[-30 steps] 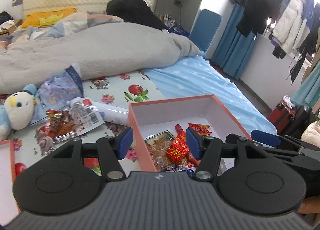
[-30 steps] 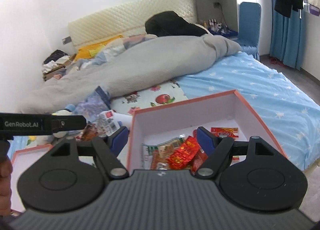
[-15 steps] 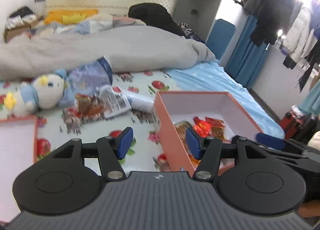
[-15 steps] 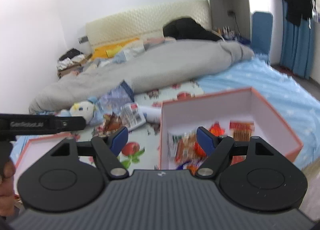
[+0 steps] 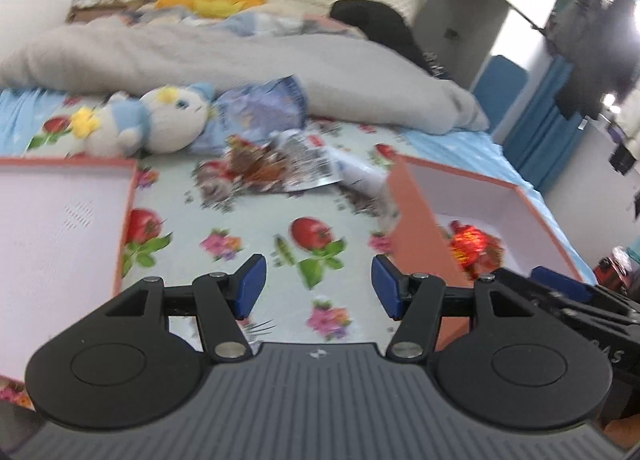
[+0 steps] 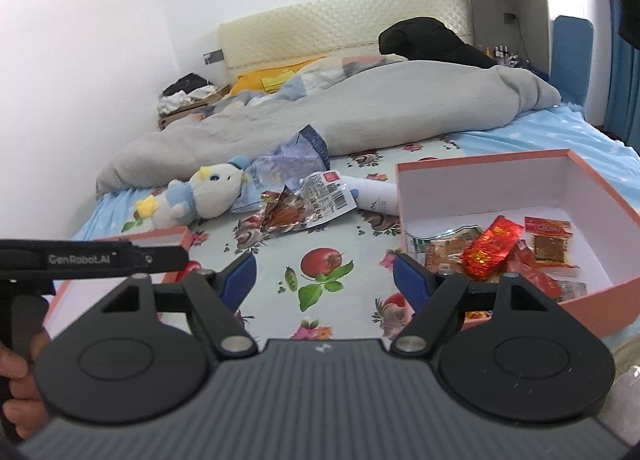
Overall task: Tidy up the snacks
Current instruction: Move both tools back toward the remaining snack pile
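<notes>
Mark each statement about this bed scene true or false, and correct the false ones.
1. The orange box holds snack packets. True.
2. The plush toy lies inside the orange box. False: it lies on the fruit-print sheet, outside it.
3. The right claw grips a red packet. False: it is open and empty.
4. The left claw is open and empty. True.

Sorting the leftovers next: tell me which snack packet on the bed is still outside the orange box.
The torn silver packet with reddish-brown contents, lying on the fruit-print sheet beside the plush toy. The other packets, including the shiny red one, sit inside the orange box.
</notes>
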A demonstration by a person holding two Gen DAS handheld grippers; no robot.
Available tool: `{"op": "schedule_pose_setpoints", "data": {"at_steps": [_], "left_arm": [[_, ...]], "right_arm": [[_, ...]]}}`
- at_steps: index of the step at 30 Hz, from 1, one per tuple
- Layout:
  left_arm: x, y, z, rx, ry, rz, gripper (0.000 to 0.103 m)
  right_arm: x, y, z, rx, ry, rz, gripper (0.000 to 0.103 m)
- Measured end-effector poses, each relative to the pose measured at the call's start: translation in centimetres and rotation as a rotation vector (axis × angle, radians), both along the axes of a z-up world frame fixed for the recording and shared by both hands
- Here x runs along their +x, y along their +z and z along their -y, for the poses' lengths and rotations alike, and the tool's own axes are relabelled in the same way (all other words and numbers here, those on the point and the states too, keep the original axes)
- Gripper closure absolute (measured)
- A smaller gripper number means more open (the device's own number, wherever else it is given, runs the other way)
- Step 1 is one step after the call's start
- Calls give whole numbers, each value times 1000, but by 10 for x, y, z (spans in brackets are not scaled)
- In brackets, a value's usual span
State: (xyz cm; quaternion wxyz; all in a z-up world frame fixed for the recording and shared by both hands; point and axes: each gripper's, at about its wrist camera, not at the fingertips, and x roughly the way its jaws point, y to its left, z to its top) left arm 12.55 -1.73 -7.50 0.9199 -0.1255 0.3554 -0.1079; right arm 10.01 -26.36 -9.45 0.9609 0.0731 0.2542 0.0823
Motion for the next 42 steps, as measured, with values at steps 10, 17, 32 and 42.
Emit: {"op": "schedule_pose_setpoints", "data": {"at_steps": [10, 17, 32, 42], "left_arm": [[63, -52, -41, -63, 91, -97, 39], [127, -44, -54, -62, 111, -191, 39], [189, -59, -67, -65, 111, -88, 39], [164, -65, -69, -80, 137, -48, 39]], "right_arm": [[67, -25, -27, 1, 44, -51, 26], [134, 1, -35, 47, 68, -140, 26], [181, -26, -54, -15, 127, -90, 26], [157, -43, -62, -17, 176, -65, 26]]}}
